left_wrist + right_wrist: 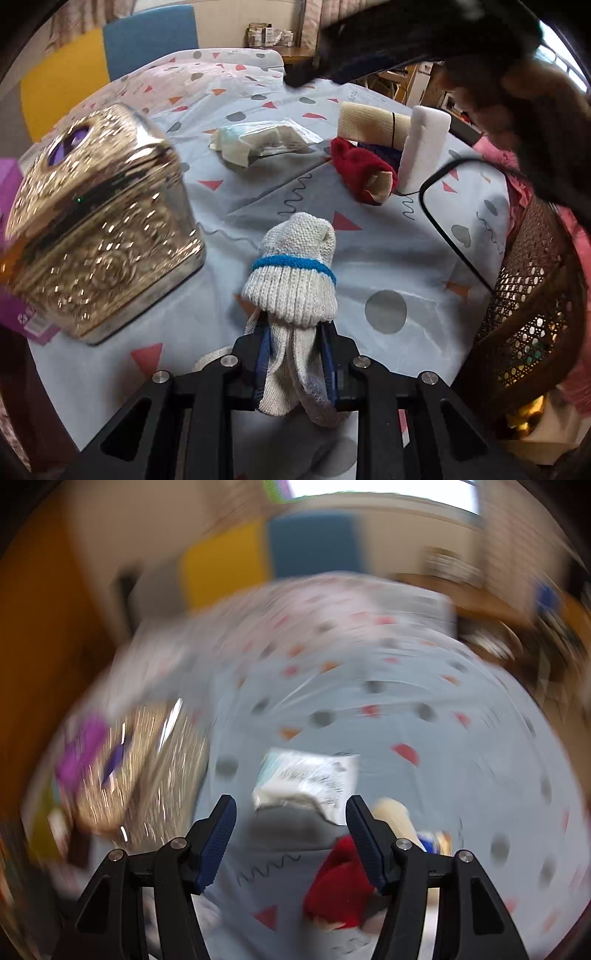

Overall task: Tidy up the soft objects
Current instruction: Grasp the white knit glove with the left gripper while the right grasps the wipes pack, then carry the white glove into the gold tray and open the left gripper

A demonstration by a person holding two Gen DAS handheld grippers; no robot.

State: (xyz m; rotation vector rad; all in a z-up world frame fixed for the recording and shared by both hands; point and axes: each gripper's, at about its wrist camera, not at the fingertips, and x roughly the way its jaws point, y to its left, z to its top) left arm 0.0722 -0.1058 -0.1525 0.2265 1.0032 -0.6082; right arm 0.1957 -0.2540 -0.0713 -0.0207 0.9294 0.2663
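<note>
Currently, the left claw (295, 350) clamps a grey knitted sock bundle (295, 280) with a blue band, holding it just right of the gold embossed box (99, 225) over the patterned cloth (388, 251). Beyond the box to the right lie a clear packet (262, 142) and a red sock (360, 171). The right claw (291, 825) stands wide and empty above the red sock.

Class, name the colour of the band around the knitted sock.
Blue, on the off-white sock; clearest in the left wrist view.
</note>
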